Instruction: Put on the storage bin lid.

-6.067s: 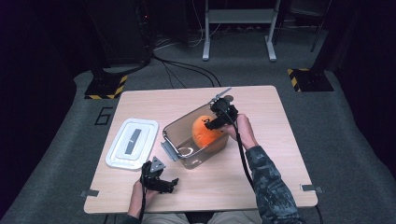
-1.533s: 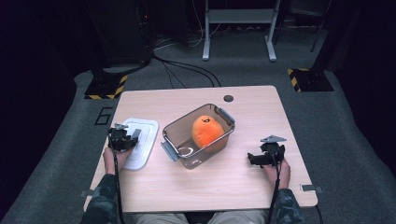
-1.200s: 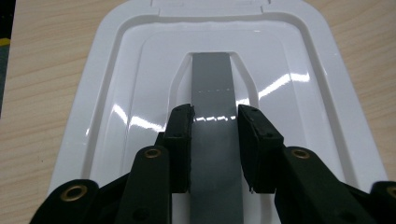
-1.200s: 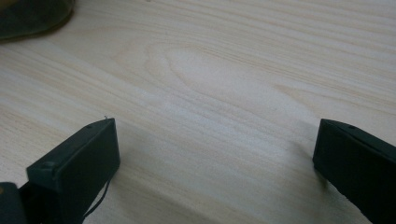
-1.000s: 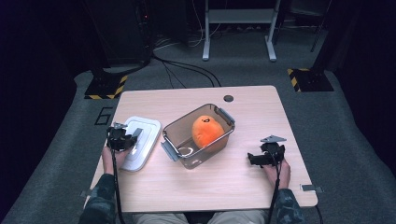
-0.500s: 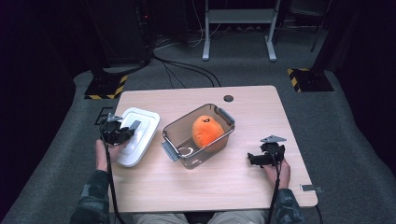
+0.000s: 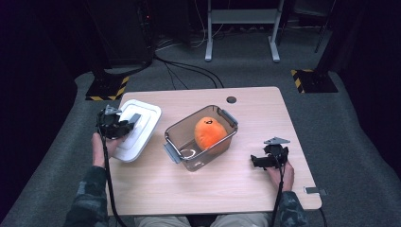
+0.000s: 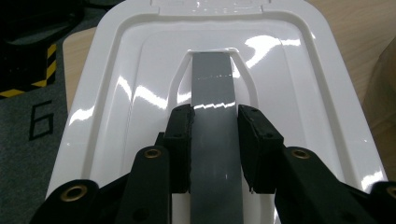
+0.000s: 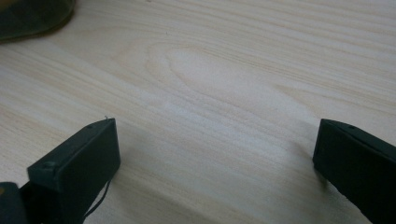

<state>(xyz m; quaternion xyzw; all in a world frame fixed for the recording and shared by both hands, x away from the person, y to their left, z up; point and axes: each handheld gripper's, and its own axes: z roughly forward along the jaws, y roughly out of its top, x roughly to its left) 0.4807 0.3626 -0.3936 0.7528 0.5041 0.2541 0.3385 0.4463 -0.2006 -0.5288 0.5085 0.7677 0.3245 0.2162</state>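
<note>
Since half a second ago the white lid (image 7: 135,129) has come up off the table a bit more and slid toward the far-left corner, tilted, with its near end hanging past the table's left edge in the high view. Six seconds back it was lying flat on the left of the table and the right hand was over in the box, so things have changed a fair bit.

Left gripper (image 7: 124,126) is clamped on the grey handle strip (image 8: 214,102) that runs down the middle of the lid. In the left gripper view both black jaws press against the sides of that strip, so it's a proper pinch, not just resting there.

Right gripper (image 7: 257,162) sits low over the near-right part of the wooden table (image 7: 265,118), same spot as in the last few frames. Its jaws are spread wide with bare wood between them in the right gripper view, holding nothing.

Clear plastic box (image 7: 201,137) is in the middle of the table, angled, lid off, grey latches at both ends. Orange plush toy (image 7: 209,132) sits inside it toward the far end. There's some small ring-looking thing on the box floor near the front, can't tell what it is.
</note>
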